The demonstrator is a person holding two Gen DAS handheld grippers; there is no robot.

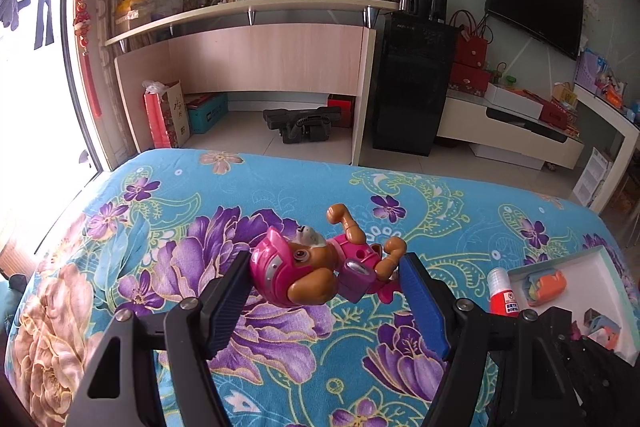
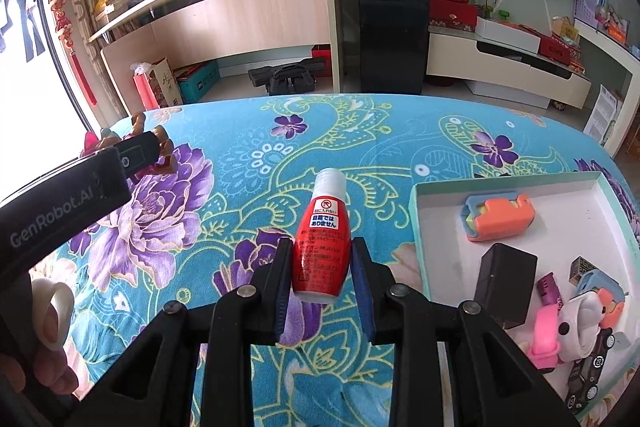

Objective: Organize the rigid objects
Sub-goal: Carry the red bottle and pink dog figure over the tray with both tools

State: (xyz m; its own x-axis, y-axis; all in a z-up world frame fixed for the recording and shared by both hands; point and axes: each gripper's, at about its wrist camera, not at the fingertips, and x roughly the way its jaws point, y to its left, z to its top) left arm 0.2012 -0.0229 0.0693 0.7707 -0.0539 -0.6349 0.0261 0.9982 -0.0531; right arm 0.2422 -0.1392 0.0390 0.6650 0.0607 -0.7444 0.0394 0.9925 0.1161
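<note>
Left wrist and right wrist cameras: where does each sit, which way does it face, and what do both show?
Left wrist view: on the left tool, angled down over the floral blue bedspread toward the wooden counter; its blue-padded fingers clamp a pink-helmeted brown toy puppy.
Right wrist view: on the right tool, same heading; it grips a red plastic bottle, the white open box on its right and the left tool on its left.
Shared: bedspread, bottle, puppy, box, counter.

A pink-helmeted brown plastic toy pup [image 1: 320, 267], a red white-capped bottle [image 2: 320, 247], and a turquoise cloth [image 2: 340, 147] patterned with purple flowers.
</note>
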